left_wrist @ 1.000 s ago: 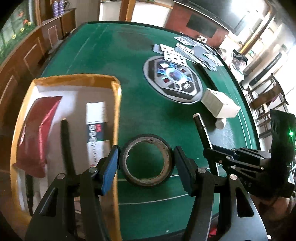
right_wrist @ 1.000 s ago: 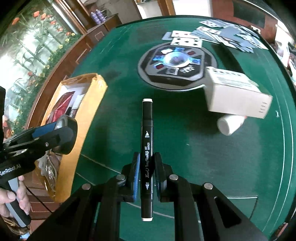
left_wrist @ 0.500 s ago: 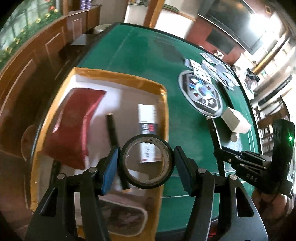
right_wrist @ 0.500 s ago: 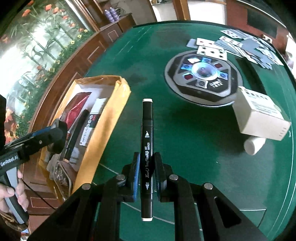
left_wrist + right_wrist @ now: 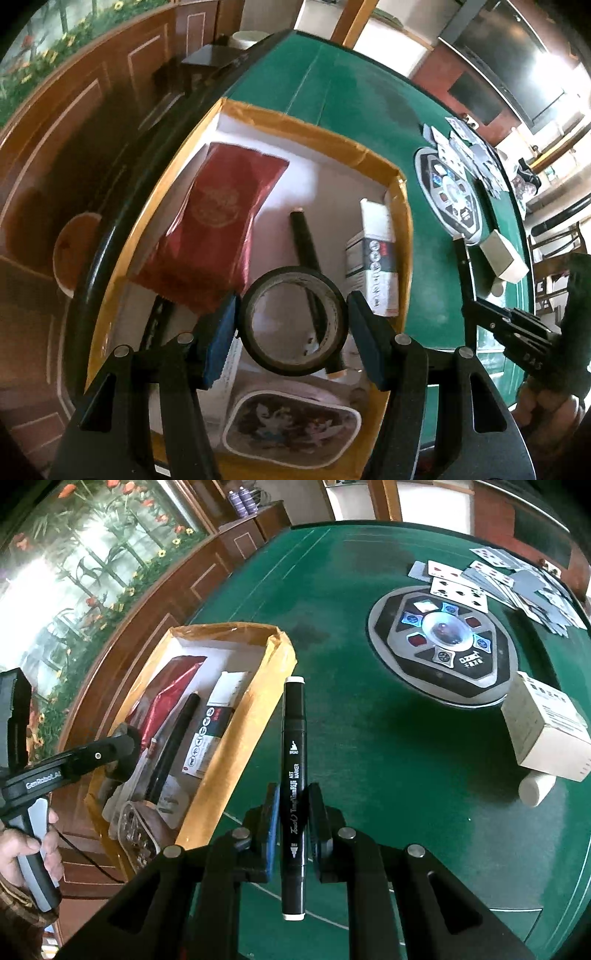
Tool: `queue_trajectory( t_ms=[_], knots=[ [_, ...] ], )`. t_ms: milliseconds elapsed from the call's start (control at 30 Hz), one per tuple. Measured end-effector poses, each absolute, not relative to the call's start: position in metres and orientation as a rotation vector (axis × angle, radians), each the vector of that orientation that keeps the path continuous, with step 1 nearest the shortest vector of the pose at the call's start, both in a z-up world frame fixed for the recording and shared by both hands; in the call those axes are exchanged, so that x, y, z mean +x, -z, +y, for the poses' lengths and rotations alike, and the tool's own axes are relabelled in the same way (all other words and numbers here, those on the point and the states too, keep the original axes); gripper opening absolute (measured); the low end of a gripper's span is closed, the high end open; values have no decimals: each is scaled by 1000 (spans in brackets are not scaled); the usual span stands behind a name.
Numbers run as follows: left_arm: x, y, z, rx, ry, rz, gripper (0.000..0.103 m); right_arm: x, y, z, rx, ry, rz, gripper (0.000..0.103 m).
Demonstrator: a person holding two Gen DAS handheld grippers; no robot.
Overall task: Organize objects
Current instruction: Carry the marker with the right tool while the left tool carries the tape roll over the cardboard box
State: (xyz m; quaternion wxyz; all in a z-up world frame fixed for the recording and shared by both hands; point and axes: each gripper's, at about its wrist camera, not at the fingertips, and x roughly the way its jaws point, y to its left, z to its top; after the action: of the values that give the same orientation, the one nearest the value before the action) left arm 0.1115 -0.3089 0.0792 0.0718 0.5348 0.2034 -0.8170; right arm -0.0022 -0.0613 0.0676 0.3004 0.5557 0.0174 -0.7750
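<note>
My left gripper (image 5: 291, 325) is shut on a black tape roll (image 5: 258, 325) and holds it above the open yellow-rimmed box (image 5: 404, 236) at the table's left edge. The box holds a red pouch (image 5: 218, 225), a black pen (image 5: 304, 236), a white carton (image 5: 375, 258) and a picture tin (image 5: 291, 428). My right gripper (image 5: 293, 816) is shut on a black art marker (image 5: 293, 760), held above the green felt right of the box (image 5: 229, 746). The left gripper (image 5: 110, 753) shows over the box in the right wrist view.
A grey round console (image 5: 443, 642) sits mid-table with playing cards (image 5: 517, 579) spread behind it. A white box (image 5: 546, 731) and a small white cylinder (image 5: 535, 790) lie at the right. Wooden wall panelling (image 5: 74, 110) runs along the table's left side.
My left gripper has carried the tape roll leftward from above the felt to above the box. My right gripper, still holding the marker, has shifted left toward the box.
</note>
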Motion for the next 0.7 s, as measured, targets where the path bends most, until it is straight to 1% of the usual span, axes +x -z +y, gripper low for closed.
queue_trajectory(
  t_ms=[233,467,600,700],
  knots=[
    [117,-63,-307,1657,2443,654,59,-2,-72,-72,1457,2051,71,13],
    [117,-64,-304,1648,2461,673,59,2,-84,-99,1411,2017,109,13],
    [118,-65,-299,1661,2475,633,59,3,-90,-117,1398,1980,104,13],
    [121,-61,-305,1669,2462,669,59,2,-91,-130,1404,1944,82,13]
  ],
)
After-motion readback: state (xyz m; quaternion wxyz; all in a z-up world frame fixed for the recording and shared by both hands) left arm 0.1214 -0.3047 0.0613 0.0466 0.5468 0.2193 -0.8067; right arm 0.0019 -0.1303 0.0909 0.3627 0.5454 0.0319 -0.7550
